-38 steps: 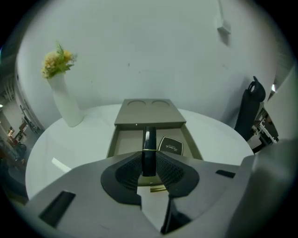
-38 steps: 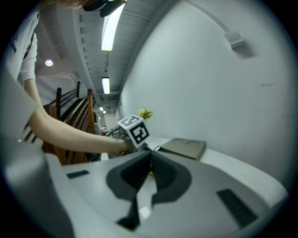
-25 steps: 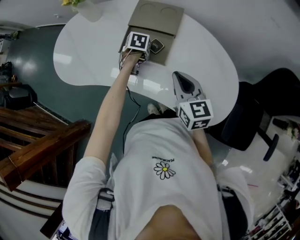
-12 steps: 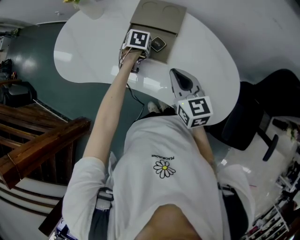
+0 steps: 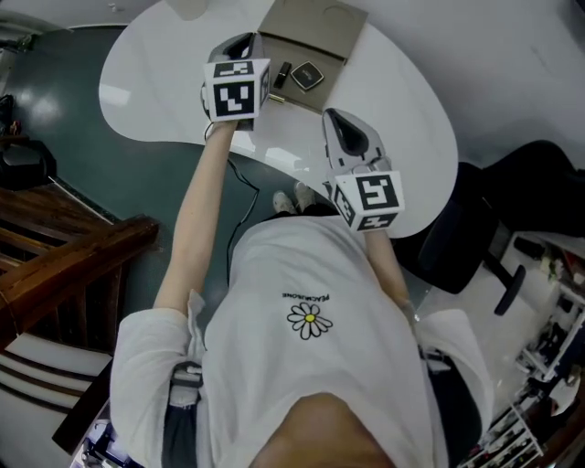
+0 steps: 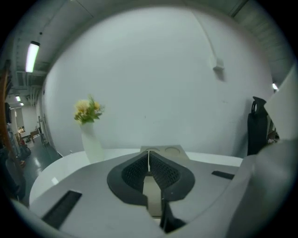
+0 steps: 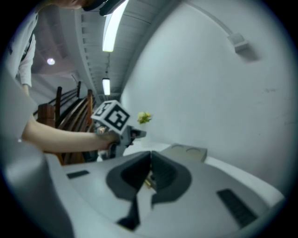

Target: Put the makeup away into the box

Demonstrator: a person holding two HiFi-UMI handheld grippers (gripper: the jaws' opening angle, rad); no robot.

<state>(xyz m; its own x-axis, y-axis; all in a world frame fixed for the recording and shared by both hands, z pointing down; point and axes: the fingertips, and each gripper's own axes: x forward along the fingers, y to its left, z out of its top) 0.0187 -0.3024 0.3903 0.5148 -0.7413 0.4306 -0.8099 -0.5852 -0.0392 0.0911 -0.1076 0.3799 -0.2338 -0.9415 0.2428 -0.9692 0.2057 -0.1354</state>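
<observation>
A flat tan box (image 5: 315,26) with two round recesses lies at the far side of the white table (image 5: 393,101). On its near part rest a dark square compact (image 5: 307,76) and a short dark stick (image 5: 283,75). My left gripper (image 5: 239,44) hangs raised above the table, left of these, its jaws shut and empty; its own view shows the box (image 6: 163,150) beyond the shut left gripper (image 6: 149,155). My right gripper (image 5: 347,137) hovers over the table's near side, shut. A small gold speck shows in the slit behind the closed tips of the right gripper (image 7: 150,158); what it is cannot be told.
A white vase with yellow flowers (image 6: 89,132) stands at the table's far left. A black office chair (image 5: 475,228) sits right of the table, wooden stairs (image 5: 64,265) to the left. The left arm (image 7: 65,135) crosses the right gripper view.
The left gripper has lifted well up off the box, away from the compact, and the dark stick beside the compact has come into sight. The right gripper shifted slightly.
</observation>
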